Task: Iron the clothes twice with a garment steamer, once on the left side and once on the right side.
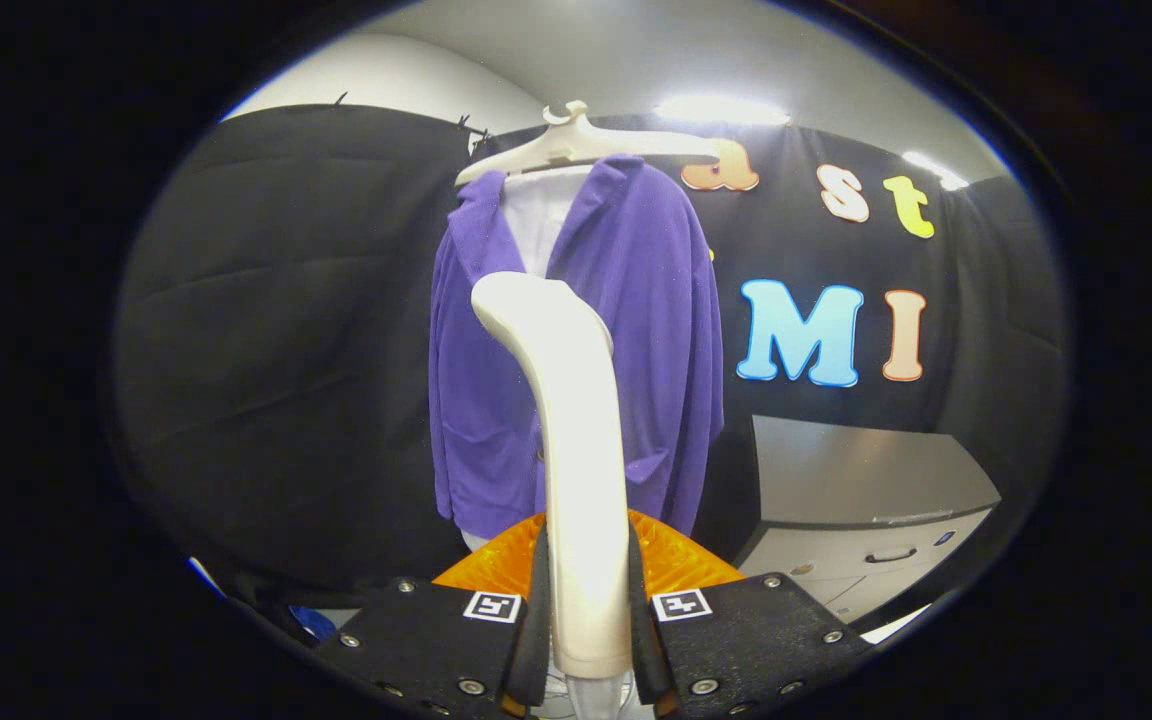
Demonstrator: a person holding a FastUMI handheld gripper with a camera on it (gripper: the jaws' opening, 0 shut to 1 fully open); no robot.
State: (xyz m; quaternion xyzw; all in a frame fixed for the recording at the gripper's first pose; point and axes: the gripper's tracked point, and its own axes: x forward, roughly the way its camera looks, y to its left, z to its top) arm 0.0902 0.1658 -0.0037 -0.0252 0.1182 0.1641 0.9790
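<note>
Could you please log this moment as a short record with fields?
tongs: shut on the steamer handle
garment steamer: upright between the fingers, head towards the jacket
purple jacket: on a pale hanger, over a white garment, beyond the steamer
contact with cloth: cannot tell
grey drawer cabinet: beside the jacket

You look forward along the gripper (588,610) — low, tilted slightly upward. The purple jacket (626,350) hangs near, straight ahead.

Screwed gripper (588,600), square coded markers
</note>
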